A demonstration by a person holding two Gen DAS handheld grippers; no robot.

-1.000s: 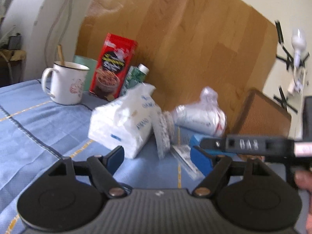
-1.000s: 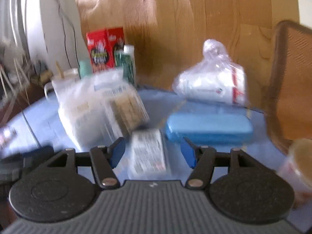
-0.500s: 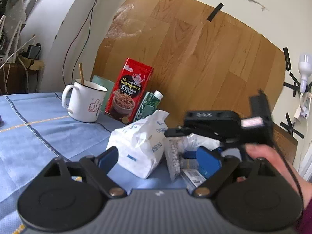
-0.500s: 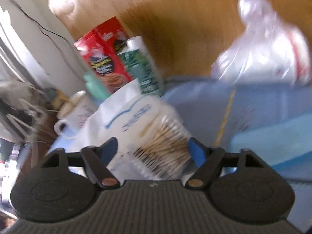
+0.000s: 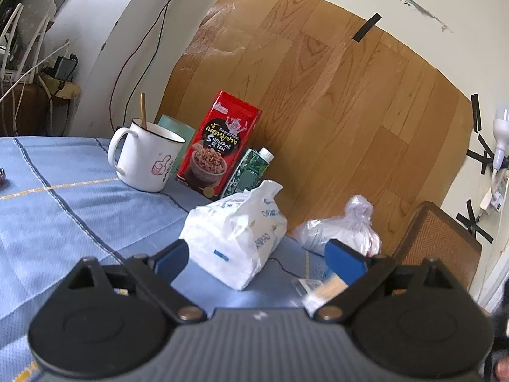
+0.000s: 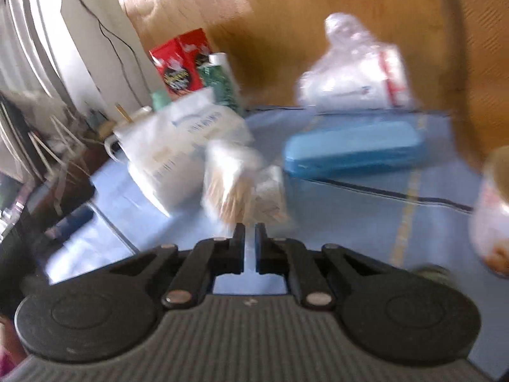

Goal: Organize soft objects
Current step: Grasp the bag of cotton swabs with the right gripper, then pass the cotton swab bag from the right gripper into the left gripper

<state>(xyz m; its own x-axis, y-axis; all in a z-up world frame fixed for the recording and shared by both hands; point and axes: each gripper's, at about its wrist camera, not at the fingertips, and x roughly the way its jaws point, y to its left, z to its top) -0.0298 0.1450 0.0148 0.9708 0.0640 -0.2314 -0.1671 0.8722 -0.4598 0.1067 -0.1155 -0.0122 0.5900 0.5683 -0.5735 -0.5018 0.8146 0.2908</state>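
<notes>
Left gripper [image 5: 257, 256]: fingers [image 5: 168, 259] spread wide and released, the jaws having just been opening. Nothing is pressed by either pad. The white tissue pack [image 5: 235, 238] lies on the blue desk [image 5: 63, 210] just ahead of the fingers, between their lines and nearer the left finger. Beyond the right fingertip lies a clear knotted plastic bag [image 5: 343, 232] of white material. Farther ahead of the left finger stand a white mug [image 5: 146, 156], a red snack box [image 5: 219, 152] and a green carton [image 5: 251, 168], all against the wood-pattern sheet [image 5: 334, 95] on the wall.

Right gripper [image 6: 250, 234]: fingers [image 6: 238, 242] clenched, only a thin slit between the pads, the jaws having just been closing. The view is motion-blurred, so whether the tips pinch a film edge cannot be told. A pack of cotton swabs [image 6: 232, 187] sits directly ahead of the fingertips, close to them. The tissue pack lies ahead and left of the fingers, just beside the swabs. A blue case [image 6: 353, 151] lies ahead and right, with the plastic bag behind it. At the far right edge stands a blurred cup [image 6: 491, 210].
</notes>
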